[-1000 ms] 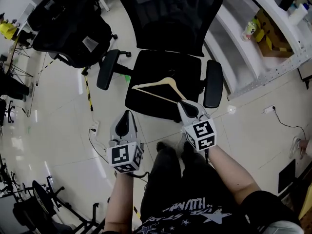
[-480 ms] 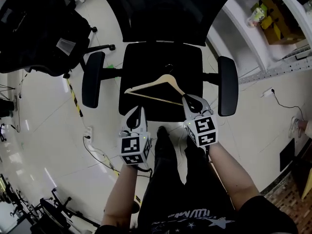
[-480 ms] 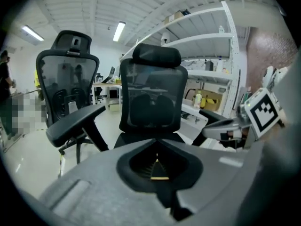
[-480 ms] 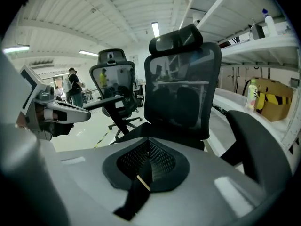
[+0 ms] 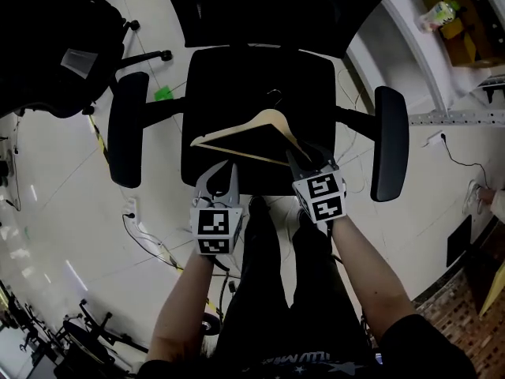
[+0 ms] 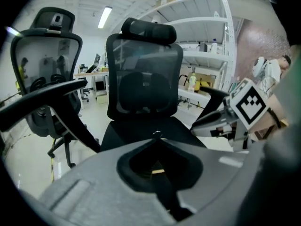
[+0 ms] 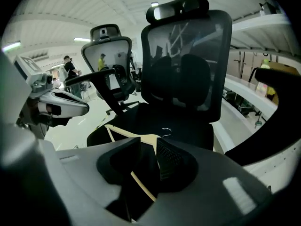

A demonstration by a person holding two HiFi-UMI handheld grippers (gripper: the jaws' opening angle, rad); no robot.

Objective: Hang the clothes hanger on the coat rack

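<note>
Hanger (image 5: pixel 266 121) of pale wood lies on the black office chair's seat (image 5: pixel 229 77), apparently resting there. One arm of it passes between the jaws of the right gripper (image 5: pixel 297 159), which have just been opening and stand apart around it. Left gripper (image 5: pixel 223 169) is closed on nothing. No coat rack shows, so lifting and hanging both remain.

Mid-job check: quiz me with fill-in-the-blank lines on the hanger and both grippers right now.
1. The wooden hanger lies on the seat of the black office ____.
2. One end of the hanger sits between the parted jaws of the ____ gripper.
3. The left gripper has its jaws ____, with nothing between them.
Missing words: chair; right; shut. The right gripper has just been opening its jaws.
</note>
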